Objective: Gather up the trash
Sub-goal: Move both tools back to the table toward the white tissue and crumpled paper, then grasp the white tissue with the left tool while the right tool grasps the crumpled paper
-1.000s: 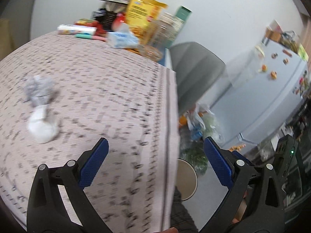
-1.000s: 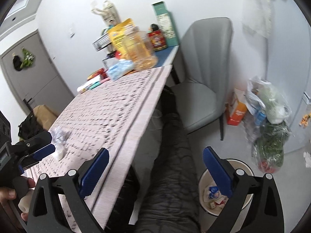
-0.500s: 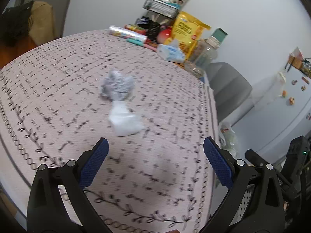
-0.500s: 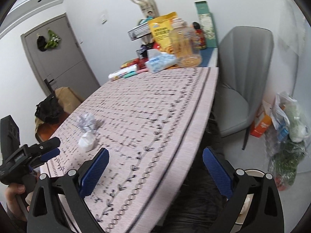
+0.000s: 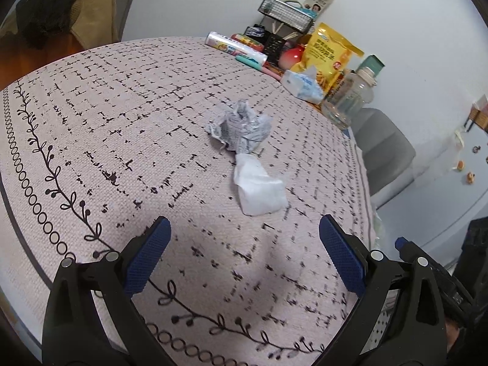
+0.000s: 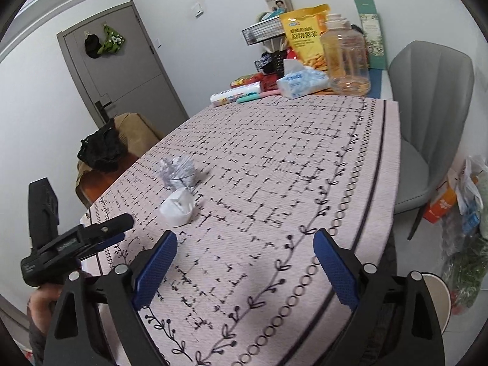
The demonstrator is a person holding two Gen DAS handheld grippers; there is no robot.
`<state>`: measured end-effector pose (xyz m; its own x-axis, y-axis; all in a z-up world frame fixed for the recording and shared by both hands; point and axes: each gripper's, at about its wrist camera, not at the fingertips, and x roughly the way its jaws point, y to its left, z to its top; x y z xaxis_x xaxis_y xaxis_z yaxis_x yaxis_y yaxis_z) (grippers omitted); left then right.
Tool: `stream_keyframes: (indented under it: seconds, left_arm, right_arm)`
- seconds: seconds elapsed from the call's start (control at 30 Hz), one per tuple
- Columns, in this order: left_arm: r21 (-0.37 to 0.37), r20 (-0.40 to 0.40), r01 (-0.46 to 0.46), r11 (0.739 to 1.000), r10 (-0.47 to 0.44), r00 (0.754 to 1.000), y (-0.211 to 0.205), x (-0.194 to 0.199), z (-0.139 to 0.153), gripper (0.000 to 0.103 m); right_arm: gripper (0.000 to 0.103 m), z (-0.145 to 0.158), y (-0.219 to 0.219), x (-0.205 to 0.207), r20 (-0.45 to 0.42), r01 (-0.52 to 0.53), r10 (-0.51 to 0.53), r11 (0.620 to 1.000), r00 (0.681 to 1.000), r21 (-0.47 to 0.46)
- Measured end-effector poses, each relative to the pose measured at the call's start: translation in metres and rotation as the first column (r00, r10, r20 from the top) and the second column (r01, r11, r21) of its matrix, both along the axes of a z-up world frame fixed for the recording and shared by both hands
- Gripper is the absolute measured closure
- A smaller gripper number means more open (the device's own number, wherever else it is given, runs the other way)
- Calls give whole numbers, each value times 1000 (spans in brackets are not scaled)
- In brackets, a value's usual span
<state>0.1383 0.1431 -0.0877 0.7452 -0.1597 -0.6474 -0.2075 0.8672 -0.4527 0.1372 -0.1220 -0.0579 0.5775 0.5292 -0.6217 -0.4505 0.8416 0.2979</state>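
Two pieces of trash lie on the tablecloth (image 5: 91,128) straight ahead of our left gripper (image 5: 244,253): a white crumpled tissue (image 5: 259,187) just beyond the fingertips, and a grey crumpled wrapper (image 5: 241,128) touching its far side. Our left gripper stands spread wide with nothing between the jaws. Our right gripper (image 6: 245,263) is closing slightly from a wide spread, also with nothing between the jaws; the trash sits ahead and to its left. We judge both pieces light, soft and compressible, unlikely to slip but easily nudged away. We recommend straddling the tissue across its bulkiest middle and pinching there, with fingertips kept low so that the cloth is not caught.
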Motion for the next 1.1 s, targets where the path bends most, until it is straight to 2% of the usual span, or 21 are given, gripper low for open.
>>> stream_keyframes:
  seconds: [0.07,0.23,0.47,0.53,0.57,0.6,0.63,0.7,0.8,0.9,1.1]
  left_arm:
    - [-13,-10,9,1000,-9,1000,0,8,-4,6]
    - [8,-15,16,1000,-16,1000,-11,34,-3,6]
    - [69,-48,28,997,-25,999,-30,69,-8,7]
    - [74,-57,33,997,-29,998,-34,75,-11,14]
    - [72,-62,37,997,-32,998,-35,78,-12,21]
    - [63,-69,42,997,-38,997,-36,81,-15,33]
    - [56,-76,45,997,-40,996,-36,81,-17,39]
    - [44,-71,40,998,-37,997,-34,78,-18,64]
    - [27,-53,30,999,-28,998,-27,68,-15,70]
    - [-7,-21,16,1000,-17,1000,-15,51,-11,71]
    - [-17,14,-57,998,57,998,16,26,-2,71]
  right_arm:
    - [16,-3,4,2,-10,-9,9,1000,1000,6]
    - [16,-10,7,7,-28,-19,19,1000,999,4]
    - [16,-15,-4,15,-34,16,-16,1000,999,-6]
    - [16,-15,-7,16,-35,23,-24,1000,999,-7]
    - [16,-15,-8,16,-34,26,-27,1000,999,-9]
    - [16,-16,-8,17,-35,29,-29,1000,999,-11]
    - [16,-16,-8,18,-36,29,-30,999,999,-14]
    - [16,-16,-6,21,-37,25,-25,999,999,-20]
    - [16,-14,2,23,-27,9,-10,1000,1000,-26]
    - [16,-12,12,25,-18,-9,9,1000,1000,-26]
    - [16,-10,54,33,-12,-83,83,996,996,-41]
